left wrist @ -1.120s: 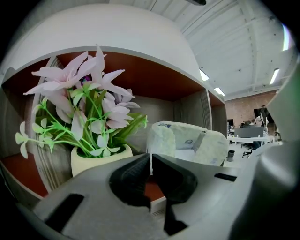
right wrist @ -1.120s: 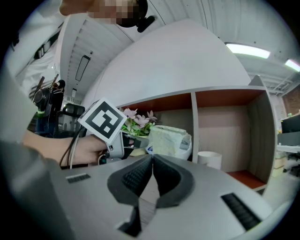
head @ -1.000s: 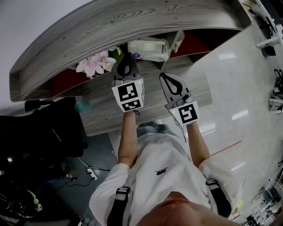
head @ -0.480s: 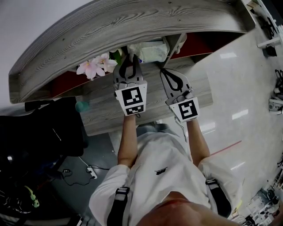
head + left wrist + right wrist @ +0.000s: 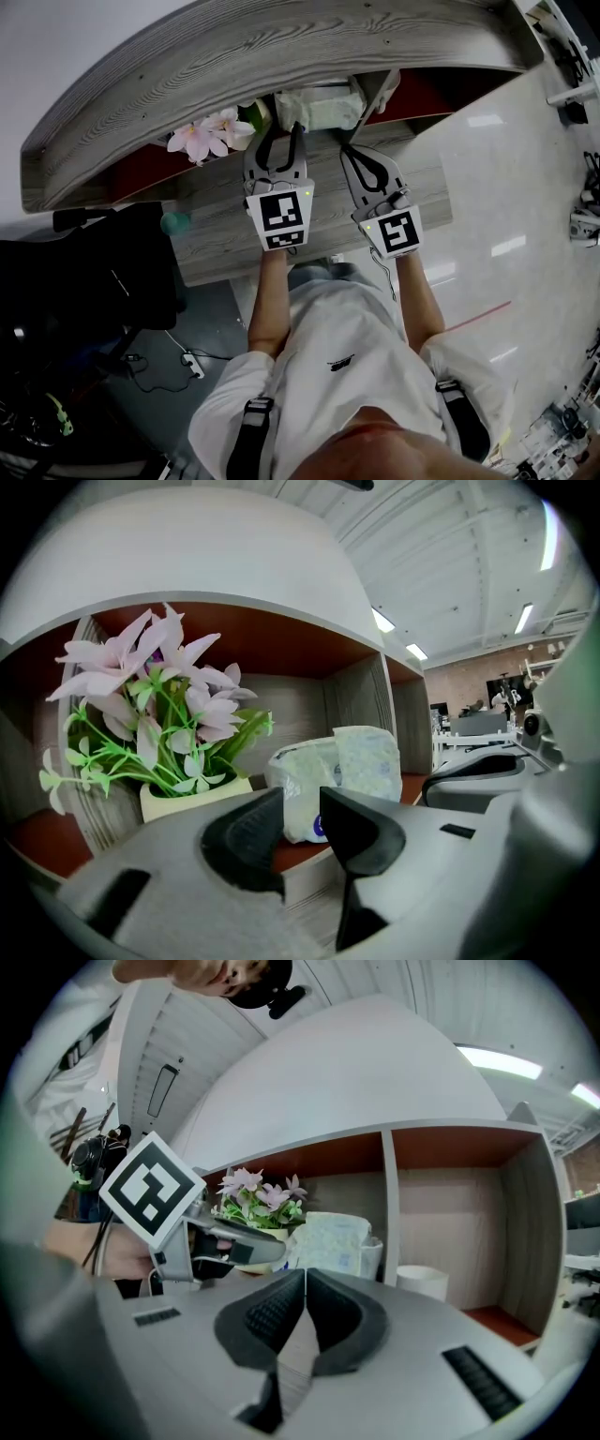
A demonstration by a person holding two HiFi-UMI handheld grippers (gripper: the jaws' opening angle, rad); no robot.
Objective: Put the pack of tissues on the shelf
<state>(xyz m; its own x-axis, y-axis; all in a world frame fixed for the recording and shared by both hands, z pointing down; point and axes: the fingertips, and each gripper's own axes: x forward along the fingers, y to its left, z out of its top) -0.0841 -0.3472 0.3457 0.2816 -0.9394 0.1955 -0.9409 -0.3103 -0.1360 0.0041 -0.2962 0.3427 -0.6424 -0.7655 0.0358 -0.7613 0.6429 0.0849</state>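
The pack of tissues (image 5: 317, 105) already sits on the shelf (image 5: 234, 56), on the red floor of the compartment it shares with the potted artificial flowers (image 5: 159, 714). It stands upright between the pot and the vertical divider (image 5: 387, 1204), close to the front edge. That spot makes sense: it is the one free gap in that compartment, and the pot on one side and the divider on the other would help stop a soft pack from slumping over.

Your left gripper (image 5: 283, 136) points straight at the pack, just in front of the shelf edge. Its fingers are spread with a clear gap, and nothing is between them; in the left gripper view you see the pack beyond the gap, not inside it. That reads as a release: open enough to come away without dragging the wrapper.

Your right gripper (image 5: 349, 157) hovers beside the left one, level with the divider. Its pads are pressed together on nothing, so it is only being kept out of the way. A white cylindrical object (image 5: 422, 1283) stands in the next compartment, apart from the pack.

The placing looks done. If you draw the left gripper back, keep it straight so a jaw does not catch the pack or brush the flowers.
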